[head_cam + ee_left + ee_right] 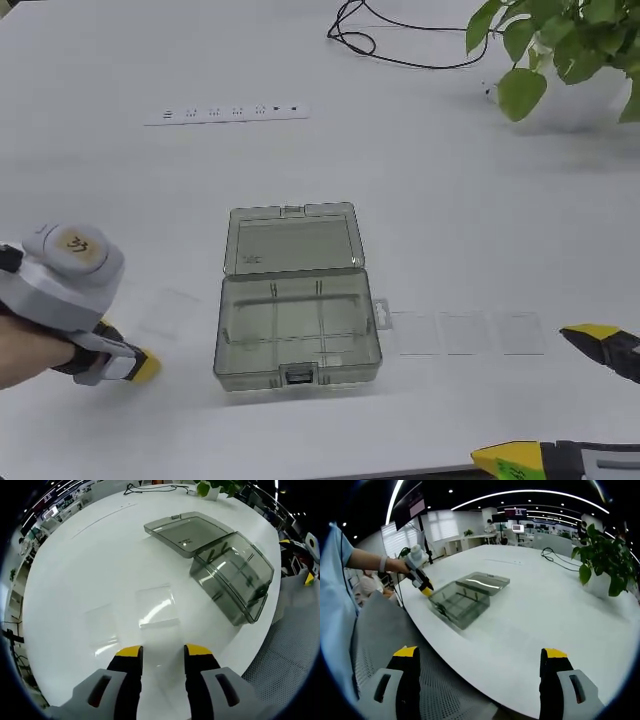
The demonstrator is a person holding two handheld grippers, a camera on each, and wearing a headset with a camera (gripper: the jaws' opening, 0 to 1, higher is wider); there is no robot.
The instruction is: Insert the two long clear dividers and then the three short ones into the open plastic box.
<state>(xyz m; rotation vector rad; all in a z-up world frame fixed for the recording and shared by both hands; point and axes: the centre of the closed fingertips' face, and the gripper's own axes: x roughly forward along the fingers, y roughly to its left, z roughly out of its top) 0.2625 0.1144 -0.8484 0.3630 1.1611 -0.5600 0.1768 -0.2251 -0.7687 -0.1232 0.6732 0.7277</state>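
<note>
The table (pixel 420 180) is looked down upon from the near side by the head view. The box (pixel 297 335) is seen closely from its left in the left gripper view, and from farther off, low past the near edge, in the right gripper view.

On the counter (pixel 450 200) there is one open plastic box (pixel 297 330), three short clear dividers (pixel 463 332) and two more clear dividers (pixel 157 606). There is also one power strip (pixel 226 113), one black cable (pixel 420 65) and one plant (pixel 560 40).
</note>
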